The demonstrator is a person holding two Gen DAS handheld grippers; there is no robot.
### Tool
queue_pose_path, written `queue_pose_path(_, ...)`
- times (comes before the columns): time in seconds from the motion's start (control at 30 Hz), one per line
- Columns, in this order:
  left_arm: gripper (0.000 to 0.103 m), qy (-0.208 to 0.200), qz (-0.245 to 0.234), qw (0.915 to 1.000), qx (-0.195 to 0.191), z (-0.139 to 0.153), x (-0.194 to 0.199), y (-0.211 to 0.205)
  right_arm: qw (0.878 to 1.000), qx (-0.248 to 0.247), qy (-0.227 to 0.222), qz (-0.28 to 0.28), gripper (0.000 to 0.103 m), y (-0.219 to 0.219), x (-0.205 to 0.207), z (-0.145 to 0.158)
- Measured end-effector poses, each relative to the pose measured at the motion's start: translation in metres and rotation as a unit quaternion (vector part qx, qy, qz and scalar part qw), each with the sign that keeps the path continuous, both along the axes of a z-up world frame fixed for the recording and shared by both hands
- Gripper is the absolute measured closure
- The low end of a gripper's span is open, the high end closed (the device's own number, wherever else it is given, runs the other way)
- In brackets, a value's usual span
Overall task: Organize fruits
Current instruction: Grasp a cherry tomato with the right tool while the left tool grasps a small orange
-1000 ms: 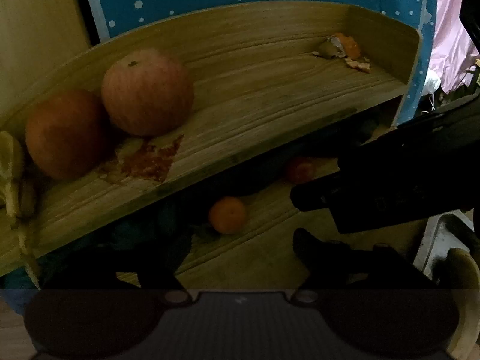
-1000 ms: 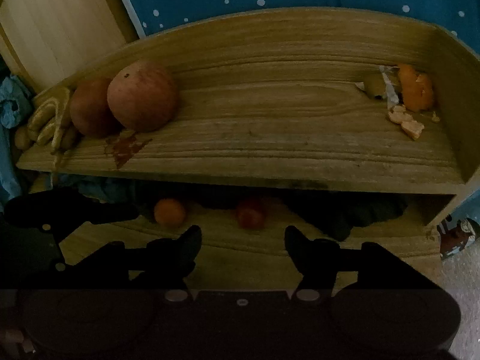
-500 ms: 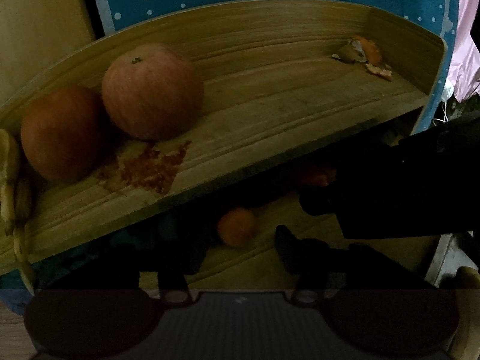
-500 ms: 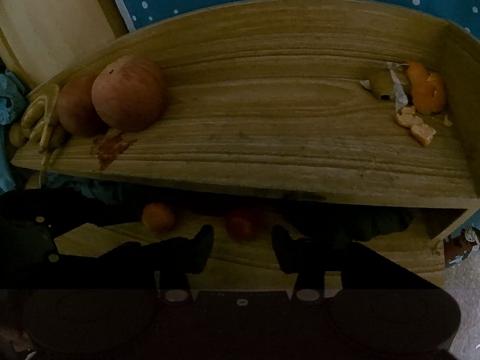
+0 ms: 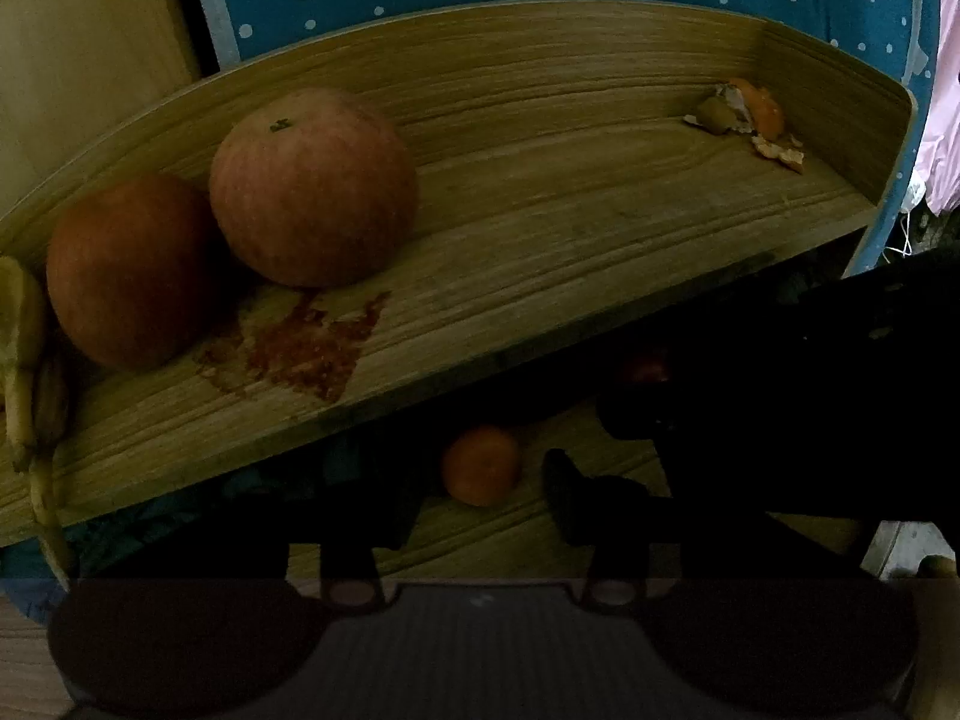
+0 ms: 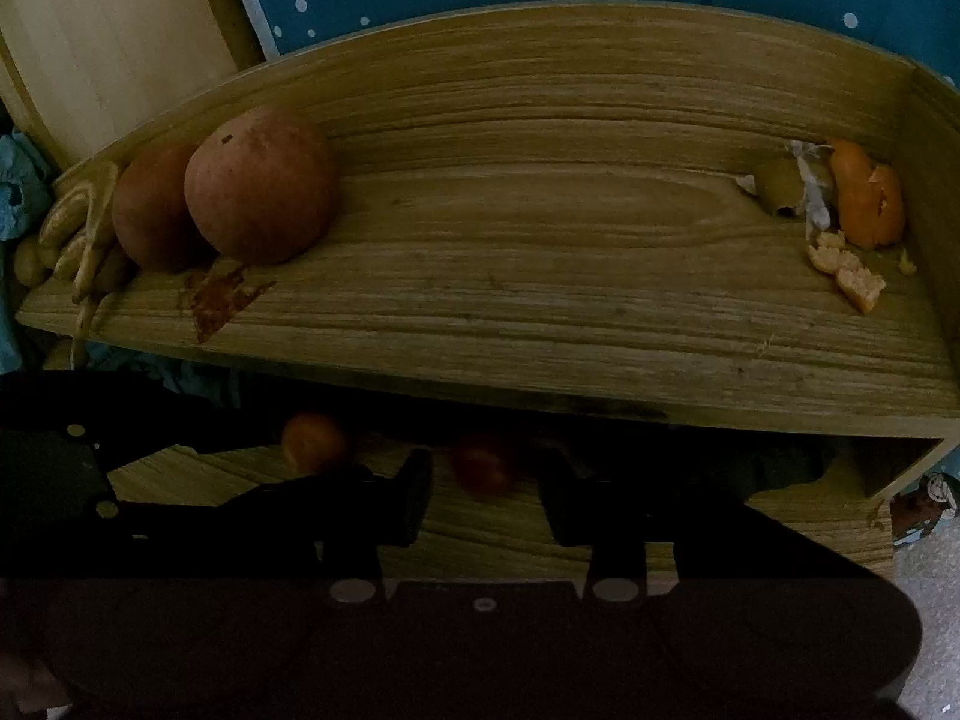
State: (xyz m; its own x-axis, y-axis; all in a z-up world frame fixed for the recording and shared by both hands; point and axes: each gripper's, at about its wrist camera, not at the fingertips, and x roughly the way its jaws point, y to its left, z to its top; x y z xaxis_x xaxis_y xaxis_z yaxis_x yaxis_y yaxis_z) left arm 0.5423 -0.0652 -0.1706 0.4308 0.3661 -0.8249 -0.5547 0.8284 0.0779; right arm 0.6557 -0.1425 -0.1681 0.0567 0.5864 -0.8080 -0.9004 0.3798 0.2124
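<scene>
Under the top board of the curved light-wood shelf (image 6: 540, 300), on the dim lower level, sit the two fruits in play: a small round orange tangerine (image 5: 480, 465) and a darker reddish round fruit (image 6: 483, 462). Left gripper (image 5: 480, 495) is open wide with the tangerine sitting between its fingertips, nothing gripped. Right gripper (image 6: 483, 495) is open too, lined up on the reddish one, also empty.

Stuff that could go sideways, imo: both tools are crammed in side by side, so they might bump each other. Round fruit could easily roll away deeper if a finger nudges it before closing. Lifting too early might clip the board's front edge. Up top, two big reddish apples (image 6: 258, 186) sit by some bananas (image 6: 78, 228), safely clear.
</scene>
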Motion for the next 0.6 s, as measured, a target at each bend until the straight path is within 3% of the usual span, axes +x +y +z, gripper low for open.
queue_pose_path(0.33,0.069,0.002,0.0,1.0,0.004,-0.003,-0.0004,-0.0027,1.0,0.0,-0.008,-0.004,0.068,-0.0022,-0.0032,0.0018)
queue_pose_path(0.6,0.07,0.002,-0.002,1.0,0.0,0.0012,-0.0064,-0.0053,1.0,0.0,-0.014,-0.006,0.077,-0.0008,-0.0081,0.0011)
